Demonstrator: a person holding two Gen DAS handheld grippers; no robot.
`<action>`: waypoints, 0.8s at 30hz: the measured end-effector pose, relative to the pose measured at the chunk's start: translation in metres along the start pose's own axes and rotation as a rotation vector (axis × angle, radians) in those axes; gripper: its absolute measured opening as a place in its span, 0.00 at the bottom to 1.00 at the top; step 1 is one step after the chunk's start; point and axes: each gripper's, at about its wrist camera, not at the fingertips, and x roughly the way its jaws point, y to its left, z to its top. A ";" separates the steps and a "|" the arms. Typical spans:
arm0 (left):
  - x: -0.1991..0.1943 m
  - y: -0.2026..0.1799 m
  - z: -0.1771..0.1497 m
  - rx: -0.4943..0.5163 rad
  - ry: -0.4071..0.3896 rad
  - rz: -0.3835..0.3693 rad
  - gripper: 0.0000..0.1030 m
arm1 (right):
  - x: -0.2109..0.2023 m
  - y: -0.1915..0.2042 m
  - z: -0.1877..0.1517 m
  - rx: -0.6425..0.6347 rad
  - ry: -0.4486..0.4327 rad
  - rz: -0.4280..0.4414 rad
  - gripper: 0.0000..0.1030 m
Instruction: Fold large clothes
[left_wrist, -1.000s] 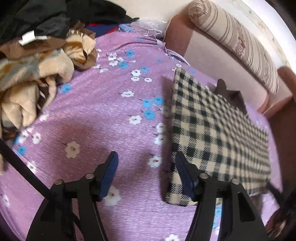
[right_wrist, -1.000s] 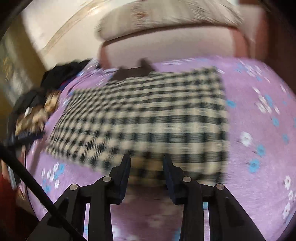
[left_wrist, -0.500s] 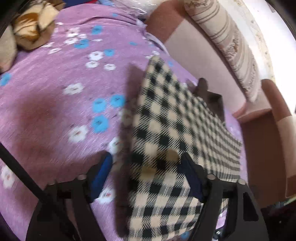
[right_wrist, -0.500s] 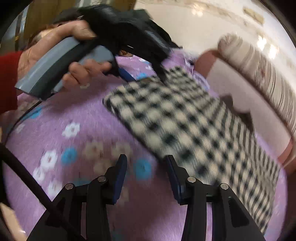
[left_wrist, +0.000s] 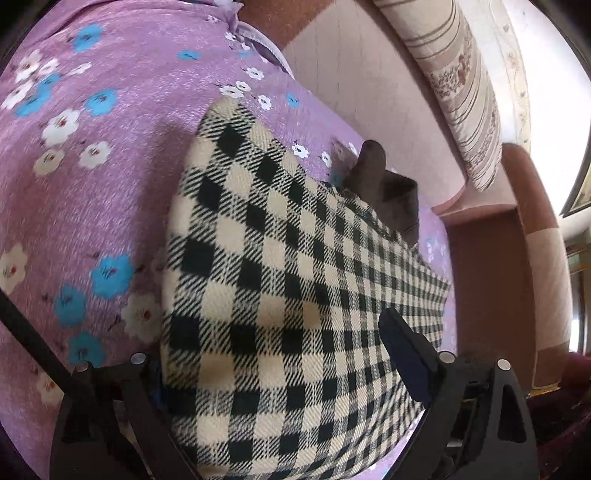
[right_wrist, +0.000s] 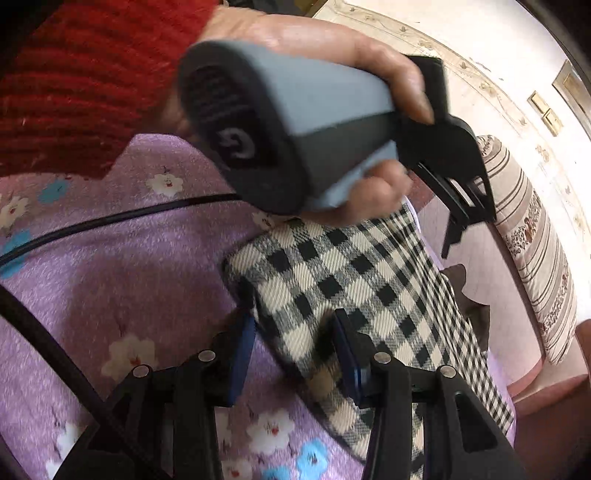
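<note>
Two wrist fisheyes, both low over the bed and facing the sofa back.

Your left camera sits very close over the checked garment (left_wrist: 295, 295), looking along it toward the striped bolster (left_wrist: 465, 92). Your right camera hangs a little farther back and to the side, looking across the purple floral bedspread (right_wrist: 110, 266) at your left hand (right_wrist: 332, 48) on its grey handle. Both views share the garment, the bolster and the dark collar (left_wrist: 388, 188).

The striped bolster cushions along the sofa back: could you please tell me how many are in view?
1. A single striped bolster cushion lies along the top of the sofa backrest, behind the checked garment; more may lie outside the frame.
</note>
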 end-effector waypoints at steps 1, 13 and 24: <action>0.001 -0.002 0.000 0.011 0.005 0.013 0.90 | 0.002 -0.001 0.002 0.005 0.003 0.004 0.45; -0.007 -0.043 -0.004 0.129 -0.016 0.208 0.20 | -0.018 -0.002 0.005 0.029 -0.065 -0.055 0.08; 0.005 -0.198 -0.031 0.351 -0.044 0.206 0.14 | -0.093 -0.083 -0.050 0.230 -0.119 -0.197 0.08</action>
